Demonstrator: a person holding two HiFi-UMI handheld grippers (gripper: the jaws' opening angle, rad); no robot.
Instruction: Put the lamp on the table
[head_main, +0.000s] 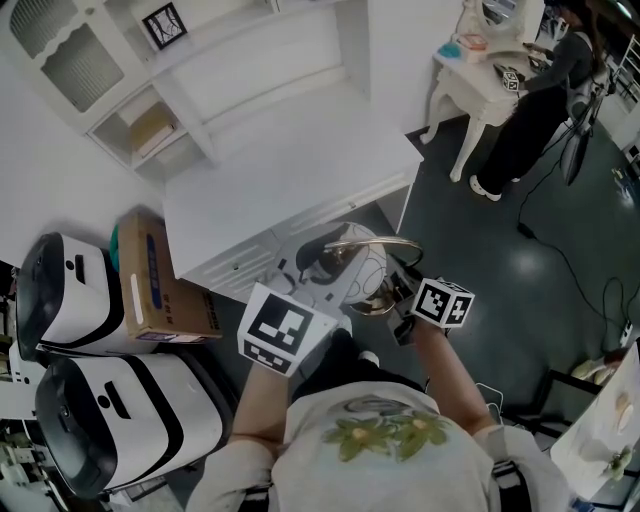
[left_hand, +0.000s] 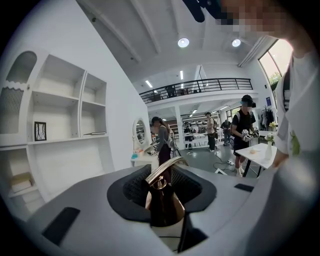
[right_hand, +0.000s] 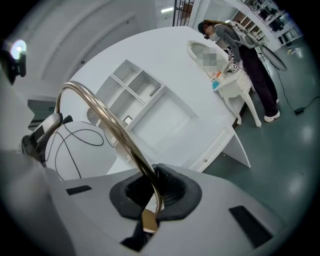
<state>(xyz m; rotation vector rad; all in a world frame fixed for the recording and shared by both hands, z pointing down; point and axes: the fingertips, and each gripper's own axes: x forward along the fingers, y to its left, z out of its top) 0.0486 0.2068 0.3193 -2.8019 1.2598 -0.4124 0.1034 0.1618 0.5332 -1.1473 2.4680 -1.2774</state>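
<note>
Holding the lamp (head_main: 362, 265) in the air just before the table (head_main: 280, 170), with the left gripper (left_hand: 161, 210) clamped wide on its bronze base (left_hand: 161, 196) and the right gripper (right_hand: 150, 212) pinching its curved arm (right_hand: 115, 132), the person should lower both together, level.

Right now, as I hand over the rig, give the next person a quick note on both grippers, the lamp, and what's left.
Left gripper: shut on the lamp at its dark bronze base.
Right gripper: shut on the lamp's curved brass arm.
Lamp: held in the air between both grippers at the front edge of the white table, not resting on it.
Done: lamp is in hand at the table.
Left: bring it over the tabletop, set it down upright, open both grippers.
</note>
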